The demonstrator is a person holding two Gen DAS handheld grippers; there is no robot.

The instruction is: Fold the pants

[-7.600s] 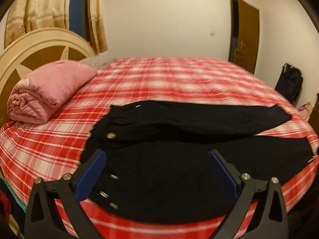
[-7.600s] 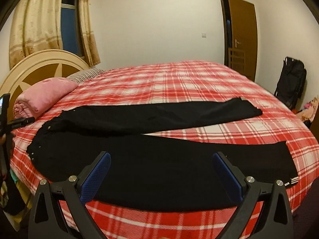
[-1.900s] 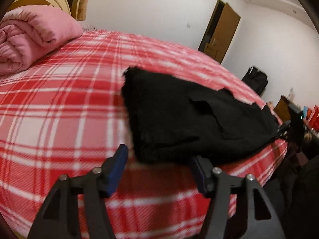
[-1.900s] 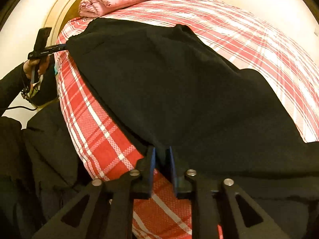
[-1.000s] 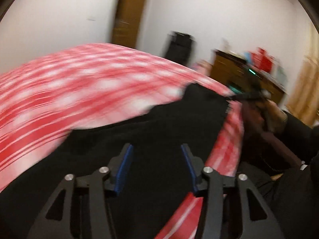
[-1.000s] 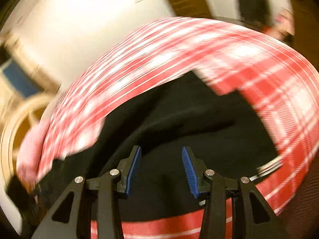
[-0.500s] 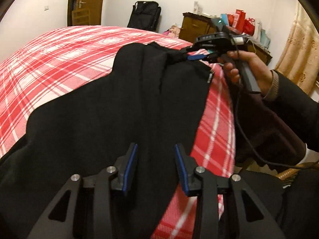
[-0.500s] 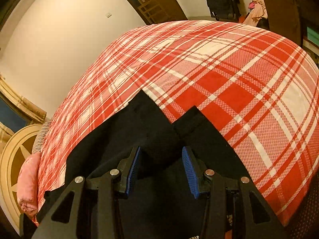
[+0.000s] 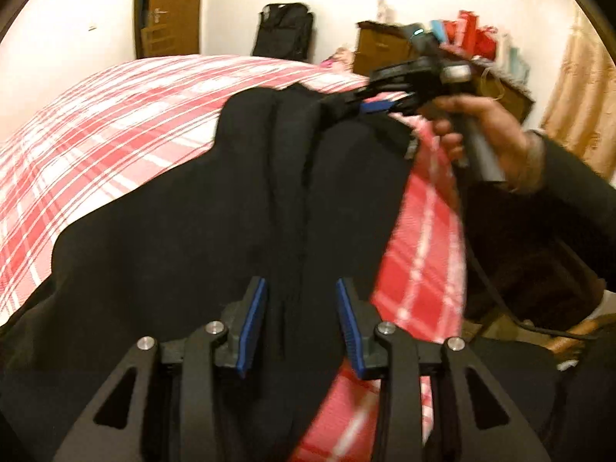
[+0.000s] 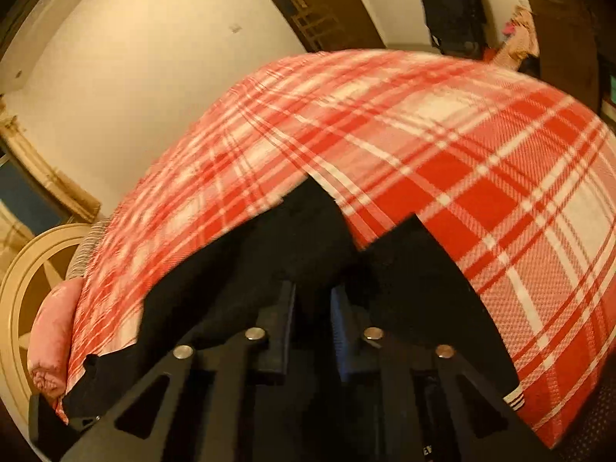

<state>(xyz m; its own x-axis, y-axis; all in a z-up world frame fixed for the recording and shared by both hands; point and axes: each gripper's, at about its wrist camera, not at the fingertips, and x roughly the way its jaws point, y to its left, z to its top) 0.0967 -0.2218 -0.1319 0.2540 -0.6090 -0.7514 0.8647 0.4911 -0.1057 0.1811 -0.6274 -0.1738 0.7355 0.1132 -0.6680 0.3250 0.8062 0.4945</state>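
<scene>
Right gripper (image 9: pixel 365 104) jaws just closed, now clenched on pants (image 9: pixel 215 223) cuff end. Left gripper (image 9: pixel 300 323) jaws narrowed, astride fabric, grip unclear. Pants lie along bed (image 9: pixel 115 115) edge. We judge lengthwise fold next.

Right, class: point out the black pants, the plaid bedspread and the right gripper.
black pants (image 9: pixel 184 238), left wrist view, flat middle cloth.
plaid bedspread (image 10: pixel 481 177), right wrist view, bare red check.
right gripper (image 9: pixel 358 106), left wrist view, tips at the hem.

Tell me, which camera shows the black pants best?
The left wrist view. There the pants stretch across the plaid bed, with their far end at the right hand-held gripper. The right wrist view shows only that bunched end close up, blurred, between its own fingers.
</scene>
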